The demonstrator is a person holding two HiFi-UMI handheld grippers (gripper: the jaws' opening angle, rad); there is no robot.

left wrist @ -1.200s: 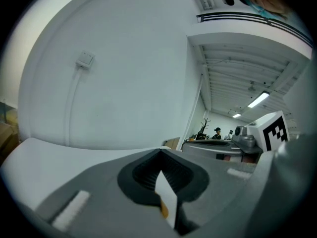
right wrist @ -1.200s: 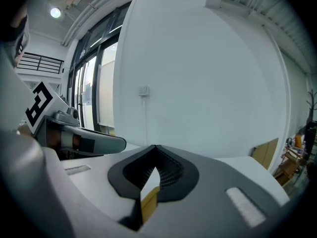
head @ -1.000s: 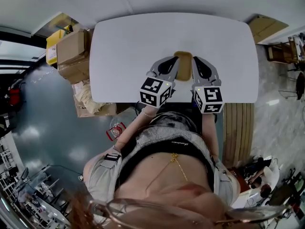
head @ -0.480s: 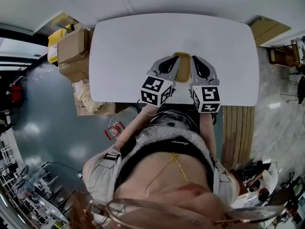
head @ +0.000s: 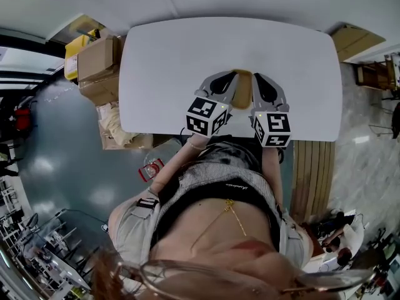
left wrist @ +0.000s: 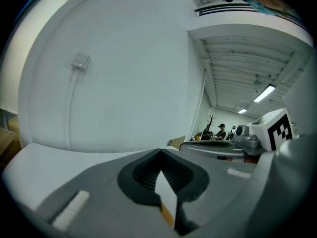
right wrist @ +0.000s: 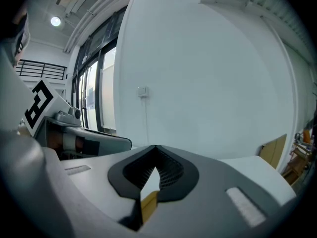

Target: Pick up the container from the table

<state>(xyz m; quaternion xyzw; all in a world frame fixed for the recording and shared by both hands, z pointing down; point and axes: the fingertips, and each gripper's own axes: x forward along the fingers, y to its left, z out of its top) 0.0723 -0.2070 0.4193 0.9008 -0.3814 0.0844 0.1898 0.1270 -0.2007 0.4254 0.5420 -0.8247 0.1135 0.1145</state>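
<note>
In the head view a tan container [head: 242,82] rests on the white table [head: 162,61], near its front edge. My left gripper [head: 234,75] lies against the container's left side and my right gripper [head: 254,77] against its right side, so the two flank it closely. Both are shut, with their tips meeting. A thin tan sliver [left wrist: 167,213] shows low in the slit between the jaws in the left gripper view, and a similar sliver [right wrist: 148,203] shows in the right gripper view. I cannot tell whether either sliver is pinched. The grippers hide most of the container.
Cardboard boxes [head: 97,67] and a yellow crate stand on the floor left of the table. A wooden slatted piece [head: 312,174] lies at the front right, and a tan board [head: 362,39] leans at the far right. A white wall [left wrist: 124,83] rises behind the table.
</note>
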